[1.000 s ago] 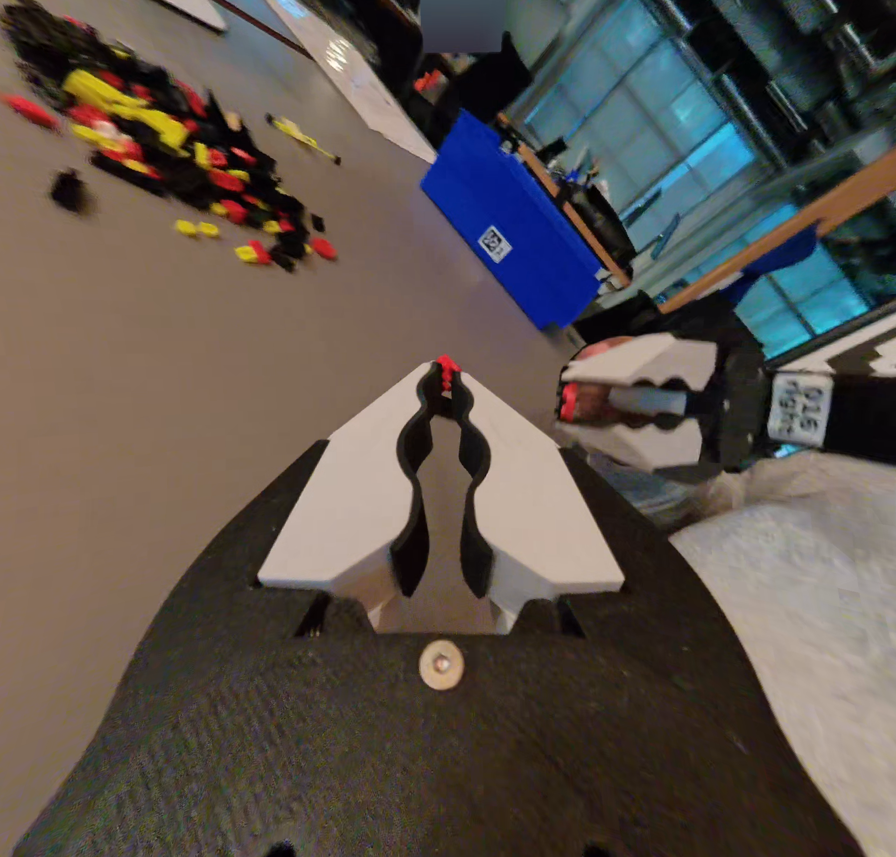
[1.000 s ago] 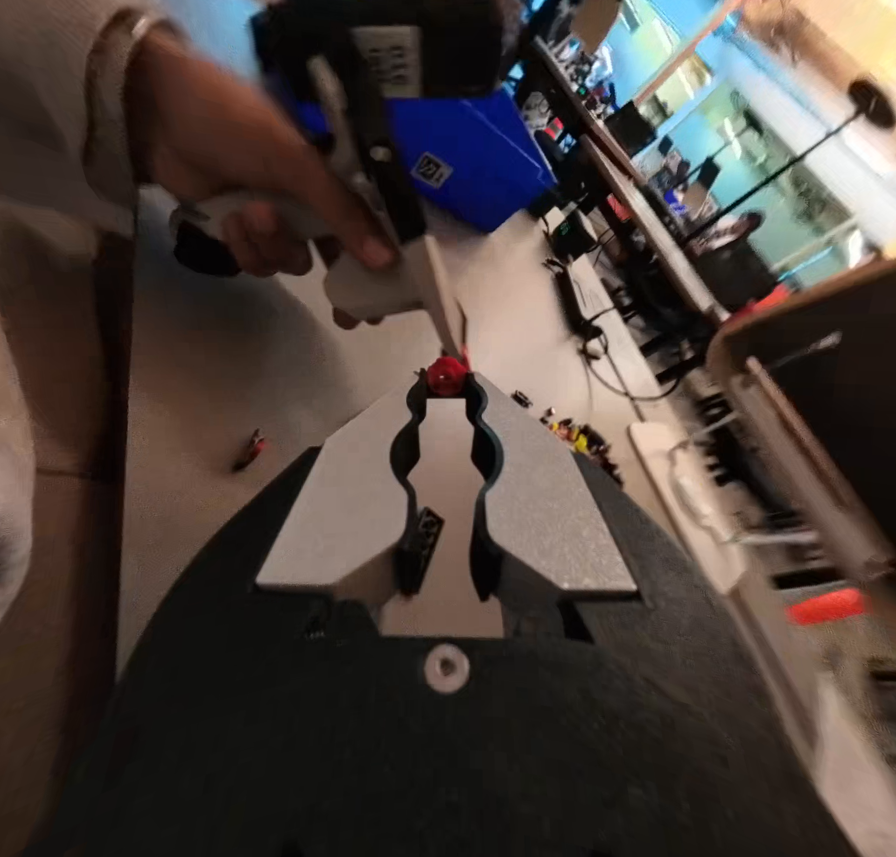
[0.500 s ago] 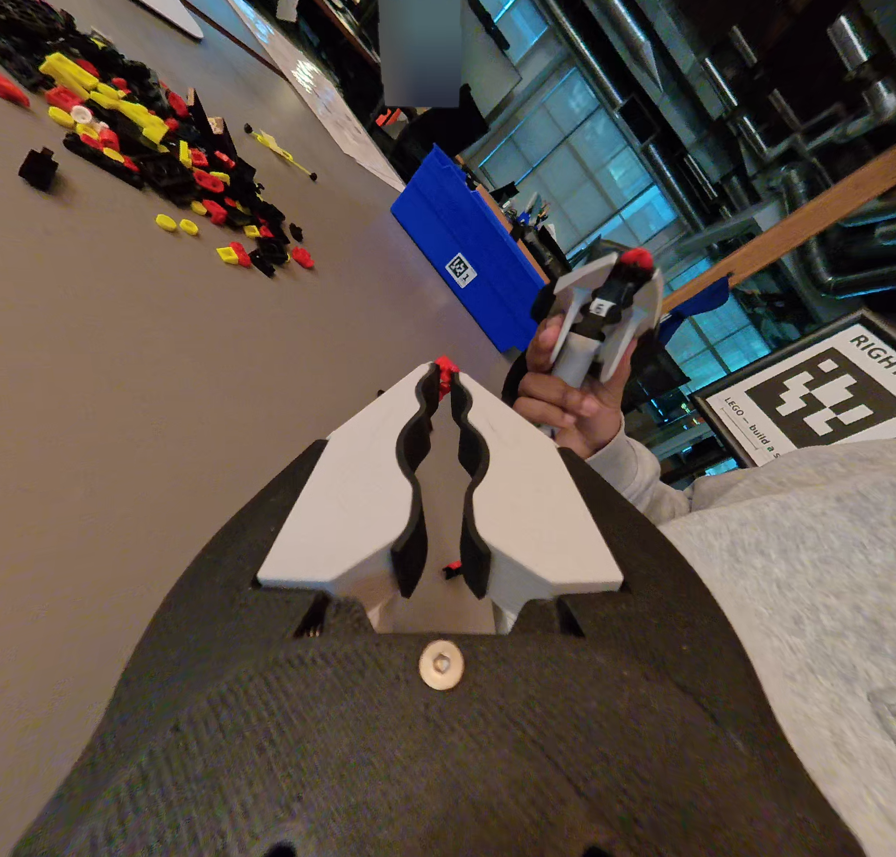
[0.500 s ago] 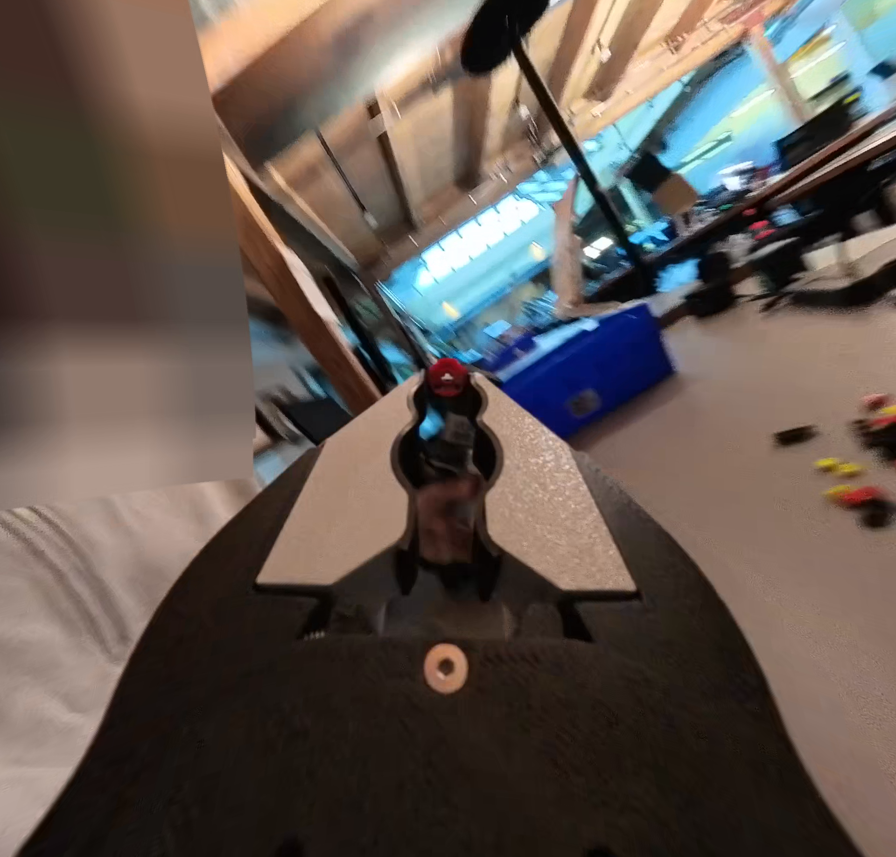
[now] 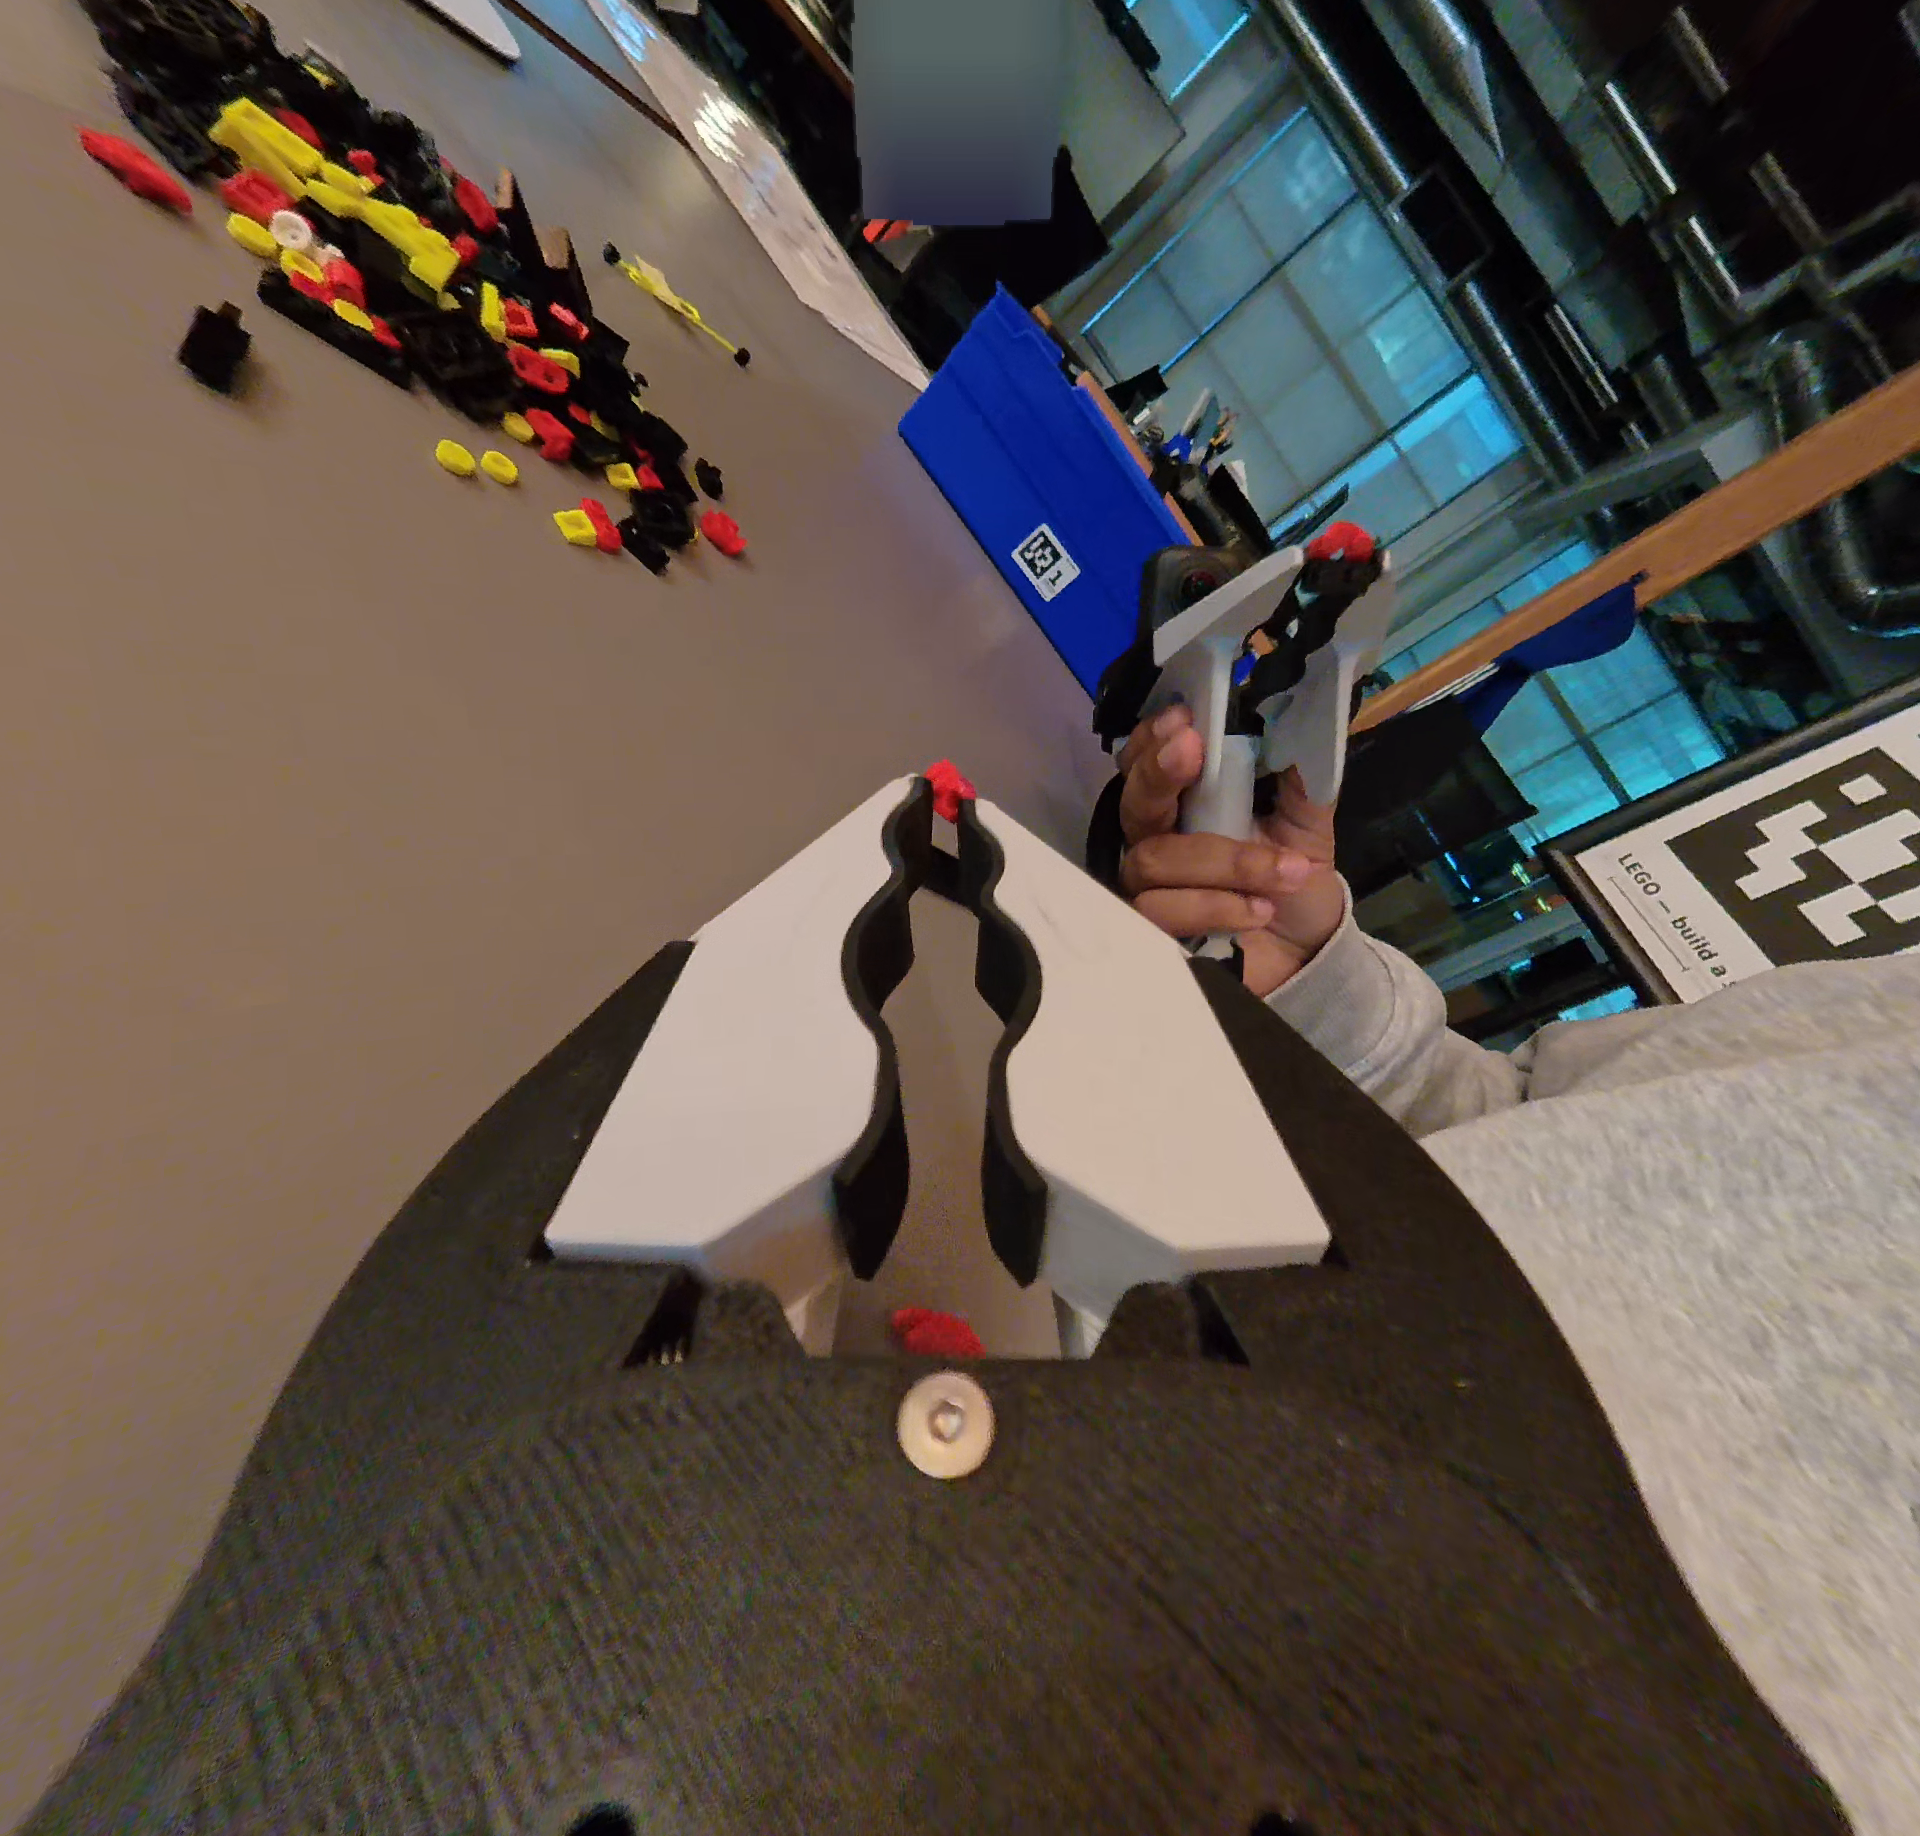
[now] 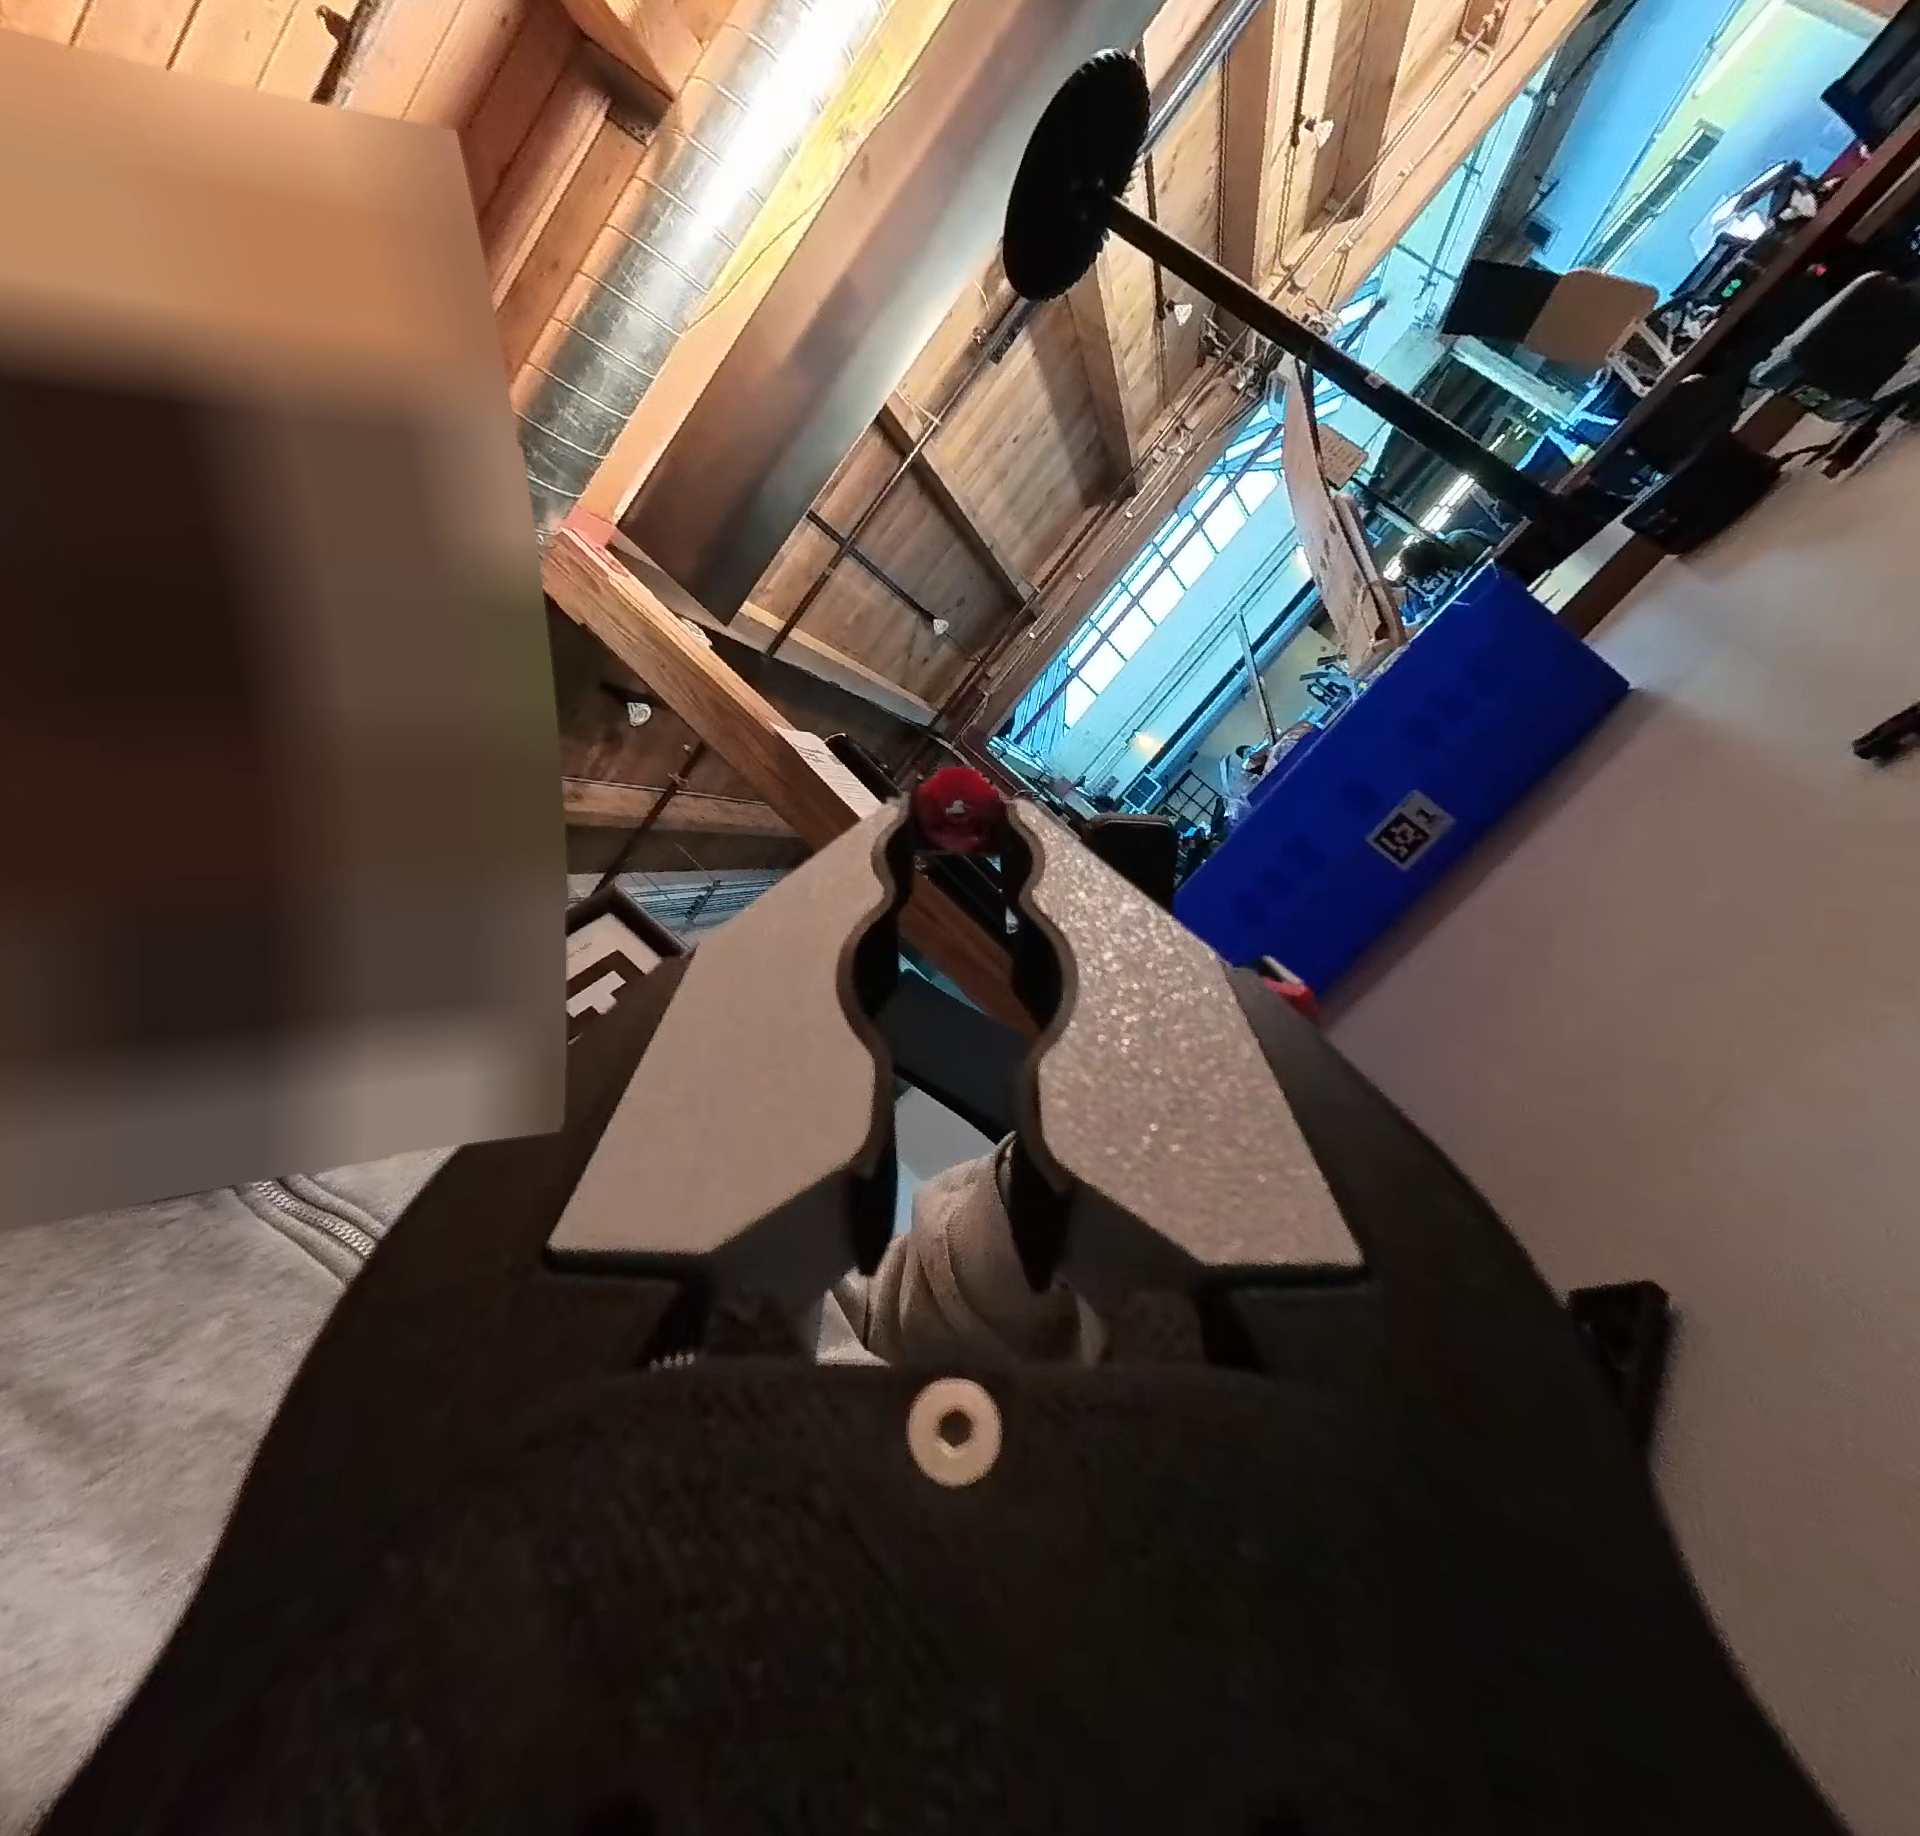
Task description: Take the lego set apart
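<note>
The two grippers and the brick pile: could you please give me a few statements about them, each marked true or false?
1. The left gripper pinches a small red piece at its tips. True.
2. The right gripper is open and empty. False: it is shut on a round red piece.
3. The brick pile lies on the table. True.
4. The blue bin sits among the bricks. False: it stands apart, beyond them.

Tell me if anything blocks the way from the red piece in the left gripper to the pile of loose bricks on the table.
Nothing visible does. The left gripper pinches a small red piece at its tips, and only bare table lies between it and the pile of loose bricks.
</note>
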